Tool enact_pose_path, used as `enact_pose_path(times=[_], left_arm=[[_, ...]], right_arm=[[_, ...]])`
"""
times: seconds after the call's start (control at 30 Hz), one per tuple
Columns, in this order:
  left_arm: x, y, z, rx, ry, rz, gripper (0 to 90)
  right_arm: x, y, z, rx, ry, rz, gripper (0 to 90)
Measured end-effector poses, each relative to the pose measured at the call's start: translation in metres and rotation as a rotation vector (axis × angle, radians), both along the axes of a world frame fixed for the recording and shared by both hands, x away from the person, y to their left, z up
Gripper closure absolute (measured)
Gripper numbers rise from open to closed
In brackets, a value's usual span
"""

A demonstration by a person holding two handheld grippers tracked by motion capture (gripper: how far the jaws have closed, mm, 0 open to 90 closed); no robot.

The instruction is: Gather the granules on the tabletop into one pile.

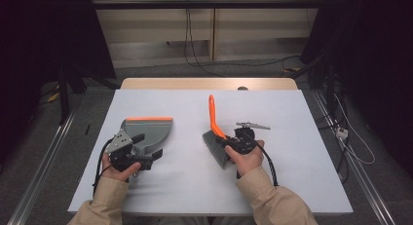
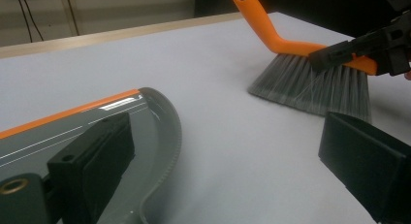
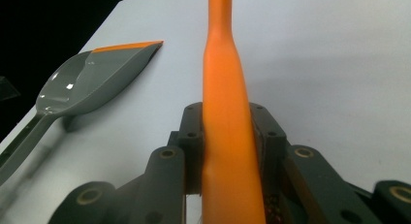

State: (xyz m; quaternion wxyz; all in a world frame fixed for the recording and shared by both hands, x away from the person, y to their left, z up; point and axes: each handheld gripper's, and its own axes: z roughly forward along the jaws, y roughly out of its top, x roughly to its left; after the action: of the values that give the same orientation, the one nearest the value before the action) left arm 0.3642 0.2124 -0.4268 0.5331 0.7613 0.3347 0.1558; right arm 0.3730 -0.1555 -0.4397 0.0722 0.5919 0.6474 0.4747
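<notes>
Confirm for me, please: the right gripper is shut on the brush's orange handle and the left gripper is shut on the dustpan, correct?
Not quite: the left gripper is open, its jaws wide apart beside the dustpan, as the left gripper view shows. The right gripper is indeed shut on the brush's orange handle.

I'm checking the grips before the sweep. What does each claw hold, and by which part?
The right claw is shut on the brush, on its orange handle near the bristles. The left claw is open beside the dustpan, holding nothing.
</notes>
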Motion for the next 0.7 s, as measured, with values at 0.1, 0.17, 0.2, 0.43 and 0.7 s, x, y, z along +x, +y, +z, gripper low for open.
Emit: enact_pose_path(times=[0.1,0.17,0.2,0.43,0.7], left_arm=[[0.001,-0.001,-0.001,-0.003,0.002,0.002,5.5],[0.001,-0.001,-0.001,-0.002,0.001,0.0,5.5],[0.001,-0.001,-0.001,-0.002,0.004,0.001,5.5],[0.002,0.002,-0.001,-0.009,0.004,0.007,5.5],[0.003,0.006,-0.001,-0.018,0.006,0.014,5.5]], right_arm=[[0.002,-0.001,0.004,0.059,-0.013,0.003,71.4],[0.007,0.0,0.008,0.077,-0.041,-0.001,71.4],[0.011,0.001,0.01,0.078,-0.054,0.01,71.4],[0.05,0.01,0.022,0.031,-0.142,0.054,71.4],[0.089,0.018,0.016,-0.082,-0.215,0.115,71.4]])
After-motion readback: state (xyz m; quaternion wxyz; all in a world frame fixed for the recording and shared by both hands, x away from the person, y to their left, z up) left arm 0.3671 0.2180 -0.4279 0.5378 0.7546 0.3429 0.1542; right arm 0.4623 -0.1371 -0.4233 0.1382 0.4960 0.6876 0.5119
